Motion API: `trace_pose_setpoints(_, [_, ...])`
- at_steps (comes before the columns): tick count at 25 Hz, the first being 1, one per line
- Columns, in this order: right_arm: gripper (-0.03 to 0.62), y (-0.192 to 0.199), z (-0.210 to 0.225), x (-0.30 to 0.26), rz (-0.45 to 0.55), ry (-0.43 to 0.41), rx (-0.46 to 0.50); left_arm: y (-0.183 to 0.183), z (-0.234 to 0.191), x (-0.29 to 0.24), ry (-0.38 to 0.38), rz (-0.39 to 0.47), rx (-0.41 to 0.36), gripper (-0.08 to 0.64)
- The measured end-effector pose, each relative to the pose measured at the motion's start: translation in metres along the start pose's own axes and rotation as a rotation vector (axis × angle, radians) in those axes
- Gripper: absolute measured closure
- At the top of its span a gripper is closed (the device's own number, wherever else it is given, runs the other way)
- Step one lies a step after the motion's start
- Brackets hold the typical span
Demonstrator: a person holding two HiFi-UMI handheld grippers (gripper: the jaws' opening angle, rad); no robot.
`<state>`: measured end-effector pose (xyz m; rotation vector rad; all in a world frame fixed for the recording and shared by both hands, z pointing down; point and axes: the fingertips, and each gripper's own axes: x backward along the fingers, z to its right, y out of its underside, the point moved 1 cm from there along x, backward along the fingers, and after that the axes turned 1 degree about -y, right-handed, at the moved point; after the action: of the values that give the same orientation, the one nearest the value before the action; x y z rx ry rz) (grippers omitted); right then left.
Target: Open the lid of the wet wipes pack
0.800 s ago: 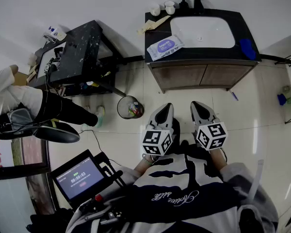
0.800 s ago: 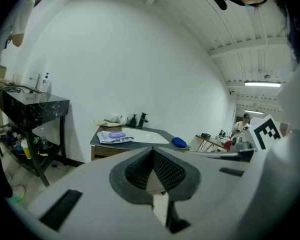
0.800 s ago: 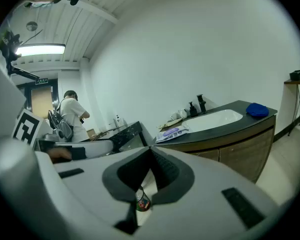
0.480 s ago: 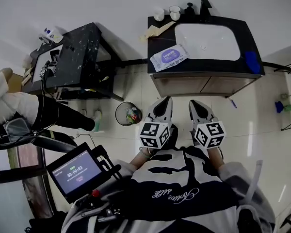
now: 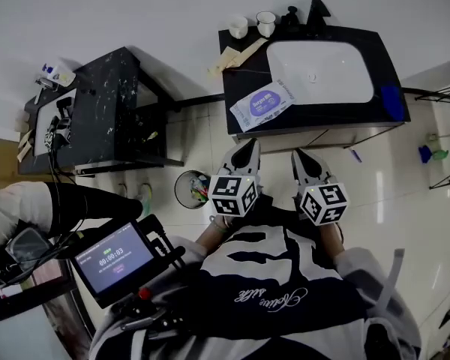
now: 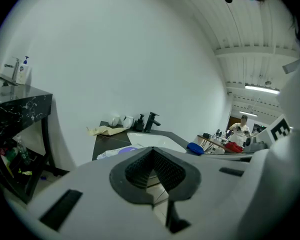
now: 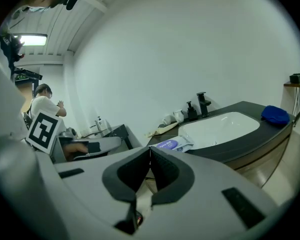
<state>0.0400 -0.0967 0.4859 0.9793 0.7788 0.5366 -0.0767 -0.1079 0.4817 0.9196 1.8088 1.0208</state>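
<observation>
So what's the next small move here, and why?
Probably reach both grippers forward toward the wet wipes pack. It lies flat on the counter left of the sink, untouched, while the left gripper and right gripper hang short of the counter's edge, jaws together with nothing between them.

You've got a counter on the screen at lower left, and it reads about 00:00:03, the digits small but legible. White script lettering runs across your shirt, though the letters are too looped to make out as sure words. The wet wipes pack on the tabletop carries purple-and-white print, too small to read from up here.
</observation>
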Motion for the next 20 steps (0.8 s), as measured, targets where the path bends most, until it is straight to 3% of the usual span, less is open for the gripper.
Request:
trace_pose_setpoints(9, [0.592, -0.005, 0.027, -0.02, -0.061, 0.024, -0.017, 0.027, -0.032, -0.05, -0.043, -0.105, 0.084, 0.561])
trace_pose_setpoints(14, [0.592, -0.001, 0.046, -0.051, -0.114, -0.059, -0.005, 0.042, -0.047, -0.075, -0.103, -0.145, 0.091, 0.561])
trace_pose_setpoints(20, [0.592, -0.017, 0.059, -0.089, -0.202, -0.188, 0.093, 0.042, -0.063, -0.101, -0.2, -0.164, 0.145, 0.561])
